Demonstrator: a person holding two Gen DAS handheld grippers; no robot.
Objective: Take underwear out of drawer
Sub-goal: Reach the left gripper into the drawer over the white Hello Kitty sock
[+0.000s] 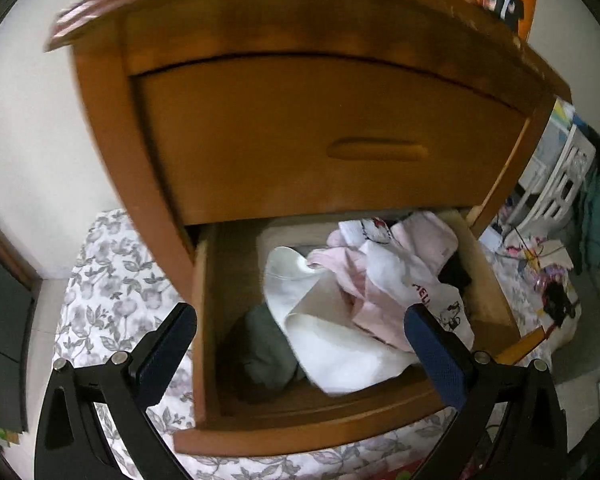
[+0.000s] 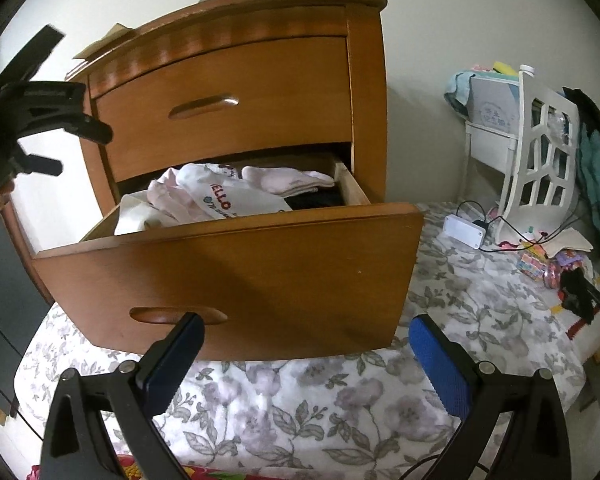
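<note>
While the lower drawer of the curved brown wooden nightstand [image 2: 228, 264] stands pulled out over the grey floral bedspread [image 2: 320, 408], both tools hang short of it. Left gripper [image 1: 300, 344]: blue-padded jaws spread wide, nothing held, poised above the drawer opening & looking straight down into it, presumably lined up for a descent. Right gripper [image 2: 306, 354]: jaws equally wide, empty, low in front of the drawer face, likely parked clear of the left tool's path. Drawer contents: pile of white & pale-pink folded underwear [image 1: 364, 280], heaped toward the drawer's right half and rising above its rim; a dark grey-green garment [image 1: 264, 352] lies in its front-left corner. Upper drawer w/ recessed handle [image 1: 376, 150] is closed. Judgement: reach phase, no cloth pinched yet.
</note>
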